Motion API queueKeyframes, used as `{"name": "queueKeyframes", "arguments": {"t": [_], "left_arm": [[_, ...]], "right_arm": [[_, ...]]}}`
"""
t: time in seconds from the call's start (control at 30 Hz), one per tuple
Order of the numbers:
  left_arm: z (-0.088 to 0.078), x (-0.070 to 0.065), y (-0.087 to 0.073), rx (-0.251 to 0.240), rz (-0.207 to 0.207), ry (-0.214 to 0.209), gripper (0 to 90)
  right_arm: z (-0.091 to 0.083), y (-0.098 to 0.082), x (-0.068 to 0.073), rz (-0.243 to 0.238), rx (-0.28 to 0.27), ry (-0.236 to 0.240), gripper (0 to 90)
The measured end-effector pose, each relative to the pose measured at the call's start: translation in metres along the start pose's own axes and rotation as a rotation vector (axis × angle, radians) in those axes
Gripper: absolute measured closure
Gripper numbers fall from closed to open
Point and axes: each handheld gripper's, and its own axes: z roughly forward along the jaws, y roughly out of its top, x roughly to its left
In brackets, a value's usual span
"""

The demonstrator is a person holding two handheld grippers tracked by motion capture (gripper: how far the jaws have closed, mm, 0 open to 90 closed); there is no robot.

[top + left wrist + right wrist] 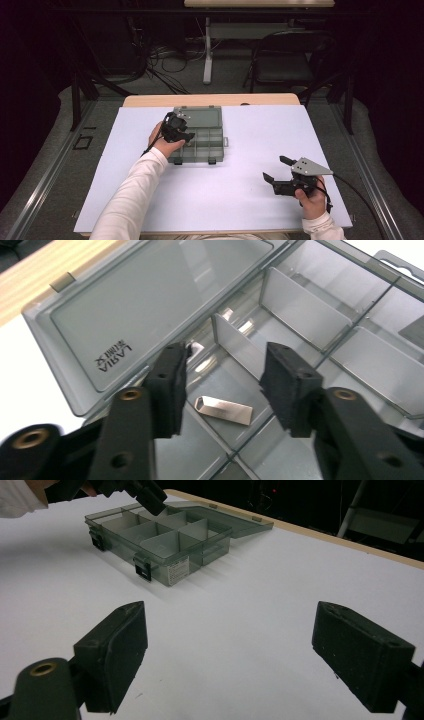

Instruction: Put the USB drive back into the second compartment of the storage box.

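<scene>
A smoky grey compartment box (pixel 216 141) lies with its lid (pixel 150 305) folded back flat on the table. My left gripper (pixel 227 360) hangs over the box's left compartments, jaws apart. A small silver USB stick (pixel 223 410) rests on a compartment floor below and between the jaws, untouched by either pad. From above, the left gripper (pixel 182 132) sits at the box's left side. My right gripper (pixel 276 168) hovers low over the white table near the front right, wide open with nothing between its jaws (pixel 230 615). Ahead of it stands the box (pixel 165 545), with the left gripper (pixel 150 495) above it.
The white board (pixel 240 200) covers the wooden table. The box's other compartments (pixel 310 310) look empty, and its two front latches (pixel 142 570) face the person. A chair (pixel 285 65) and cables stand on the floor beyond the table.
</scene>
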Motion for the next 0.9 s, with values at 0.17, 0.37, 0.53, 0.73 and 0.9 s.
{"name": "queueKeyframes", "arguments": {"t": [0.17, 0.37, 0.53, 0.73, 0.9], "left_arm": [[-0.004, -0.001, 0.001, -0.024, -0.016, 0.011, 42.6], [-0.009, -0.001, 0.002, -0.031, -0.029, 0.029, 38.0], [-0.014, -0.003, 0.003, -0.046, -0.041, 0.027, 35.0], [-0.022, -0.006, 0.004, -0.060, -0.066, 0.005, 35.1], [-0.026, -0.007, 0.005, -0.075, -0.073, -0.010, 31.4]], "right_arm": [[0.000, 0.000, 0.000, -0.001, 0.002, -0.001, 14.3], [0.000, 0.000, 0.000, 0.000, -0.001, 0.001, 14.3], [0.001, 0.000, 0.000, 0.000, 0.002, 0.002, 14.3], [0.001, 0.000, 0.000, 0.001, 0.000, 0.003, 14.3], [0.001, 0.000, 0.000, 0.001, 0.002, 0.001, 14.3]]}}
